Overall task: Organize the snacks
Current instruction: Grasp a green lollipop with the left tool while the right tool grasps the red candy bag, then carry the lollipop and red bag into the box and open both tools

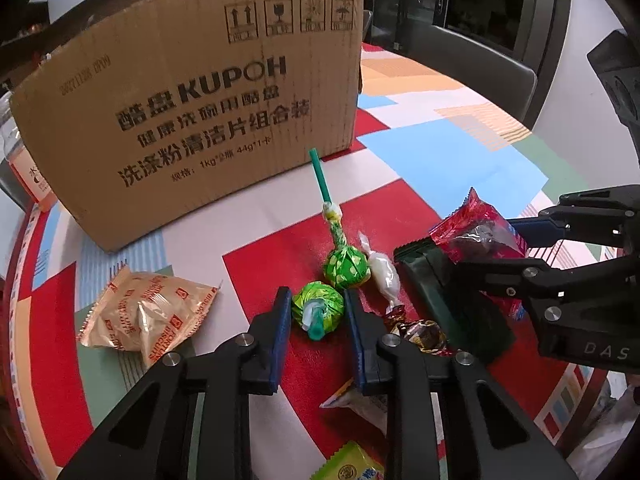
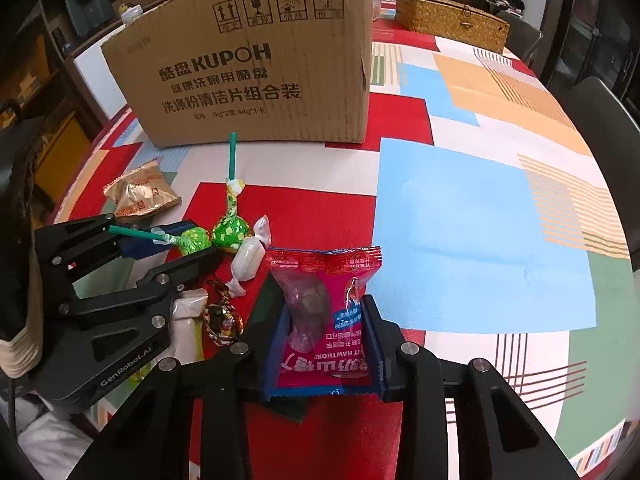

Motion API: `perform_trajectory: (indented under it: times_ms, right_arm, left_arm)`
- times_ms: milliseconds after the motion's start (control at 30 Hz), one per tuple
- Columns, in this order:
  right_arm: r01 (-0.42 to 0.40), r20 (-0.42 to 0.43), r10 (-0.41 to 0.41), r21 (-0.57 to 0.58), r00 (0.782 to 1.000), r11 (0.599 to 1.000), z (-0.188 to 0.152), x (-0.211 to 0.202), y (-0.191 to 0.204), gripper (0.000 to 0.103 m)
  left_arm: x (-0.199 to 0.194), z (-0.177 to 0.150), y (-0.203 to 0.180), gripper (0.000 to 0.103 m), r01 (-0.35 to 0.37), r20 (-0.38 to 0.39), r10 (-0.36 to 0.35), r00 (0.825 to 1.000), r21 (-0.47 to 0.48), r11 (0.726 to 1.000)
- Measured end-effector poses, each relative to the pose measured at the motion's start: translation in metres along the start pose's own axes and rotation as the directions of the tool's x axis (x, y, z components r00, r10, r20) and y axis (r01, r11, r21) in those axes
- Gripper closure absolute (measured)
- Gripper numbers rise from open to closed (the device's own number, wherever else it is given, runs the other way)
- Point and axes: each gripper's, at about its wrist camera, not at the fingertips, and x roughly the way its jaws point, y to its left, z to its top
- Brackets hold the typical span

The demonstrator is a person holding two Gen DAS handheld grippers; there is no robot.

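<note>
Right gripper (image 2: 326, 320) has the red hawthorn packet (image 2: 324, 304) pinched flat between its blue pads, lifted a little above a dark green packet (image 1: 448, 292) lying on the table, and from the left wrist view that same red packet (image 1: 476, 232) sticks up out of the black jaws at the right side. Left gripper (image 1: 316, 320) sits low over the cloth with its blue pads either side of a green lollipop (image 1: 318, 306), the pads close against the foil head; whether they truly squeeze it I cannot tell, though in the right wrist view its green stick (image 2: 136, 234) points back along the fingers. Just beyond it lies a second green lollipop (image 1: 346, 266), head almost touching the first, its long stick aimed at the cardboard box (image 1: 192, 112) standing at the far side of the patchwork tablecloth (image 2: 460, 208). A white twisted candy (image 1: 384, 274) rests right beside that second lollipop, and a dark gold-wrapped candy (image 1: 420, 334) lies just beside the left gripper's right finger. Off to the left, well apart, a gold biscuit packet (image 1: 144, 312) lies crumpled on the cloth. Near the bottom edge a yellow-green packet (image 1: 352, 466) peeks in. Far back in the right wrist view, a woven basket (image 2: 448, 20) sits on the table.
</note>
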Motion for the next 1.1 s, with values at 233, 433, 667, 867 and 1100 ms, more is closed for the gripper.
perform_trajectory:
  times_ms: [233, 433, 667, 867, 1100]
  right_arm:
    - [-0.004, 0.048, 0.004, 0.003, 0.999, 1.000, 0.004, -0.018, 0.003, 0.068]
    - [-0.018, 0.111, 0.018, -0.002, 0.994, 1.000, 0.013, -0.038, 0.009, 0.068]
    - [-0.022, 0.200, 0.024, -0.012, 0.980, 1.000, 0.030, -0.060, 0.013, 0.068]
    - [-0.029, 0.288, 0.034, -0.023, 0.957, 0.999, 0.052, -0.081, 0.017, 0.068]
    - [-0.039, 0.389, 0.053, -0.043, 0.920, 0.998, 0.081, -0.102, 0.024, 0.068]
  left_arm:
    - [-0.028, 0.005, 0.003, 0.077, 0.004, 0.056, -0.003, 0.998, -0.025, 1.000]
    - [-0.061, 0.016, 0.006, 0.077, -0.011, 0.134, 0.015, 0.991, -0.035, 0.999]
    - [-0.098, 0.033, 0.011, 0.077, -0.034, 0.241, 0.040, 0.970, -0.032, 0.999]
    - [-0.130, 0.053, 0.019, 0.077, -0.070, 0.342, 0.083, 0.936, -0.050, 0.996]
    - [-0.154, 0.077, 0.036, 0.077, -0.115, 0.426, 0.138, 0.894, -0.078, 0.990]
